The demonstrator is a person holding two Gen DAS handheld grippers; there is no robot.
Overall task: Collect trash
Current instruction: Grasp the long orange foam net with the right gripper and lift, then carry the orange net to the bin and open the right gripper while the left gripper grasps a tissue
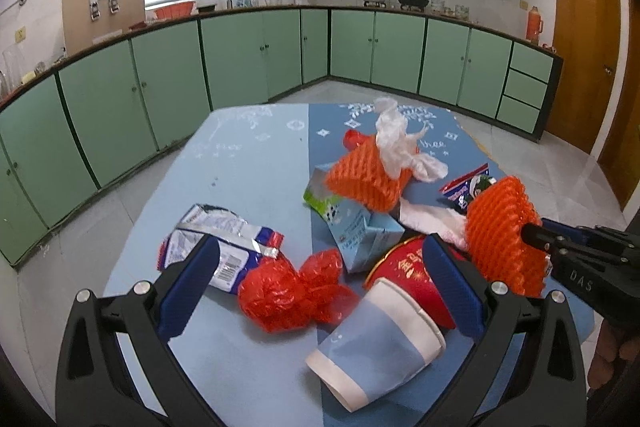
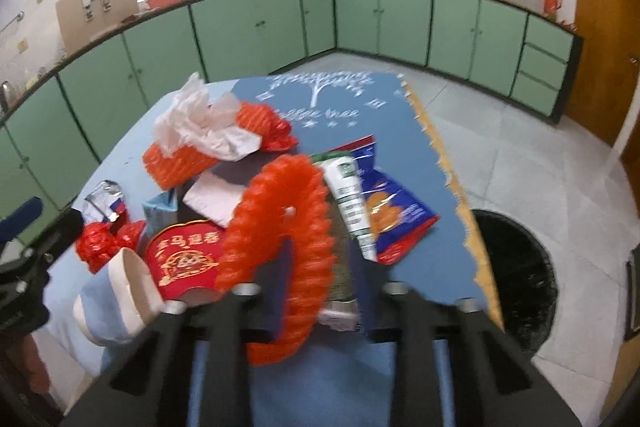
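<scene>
We've barely started: right gripper (image 2: 316, 291) jaws pinch the orange foam net sleeve (image 2: 280, 251), left gripper (image 1: 320, 279) jaws gape empty (the tipped white-and-blue paper cup (image 1: 376, 343) and the rest litter the blue tabletop (image 1: 248, 179)).

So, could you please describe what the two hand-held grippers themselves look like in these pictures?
The left hand-held gripper has a black angular frame with triangular cut-outs, round silver bolt heads at its joints and two blue finger pads. The right hand-held gripper is the same black build, with pale "DAS" lettering on its side; from its own camera it shows dark blue fingers and silver bolt heads. No cables or sleeves show.
</scene>
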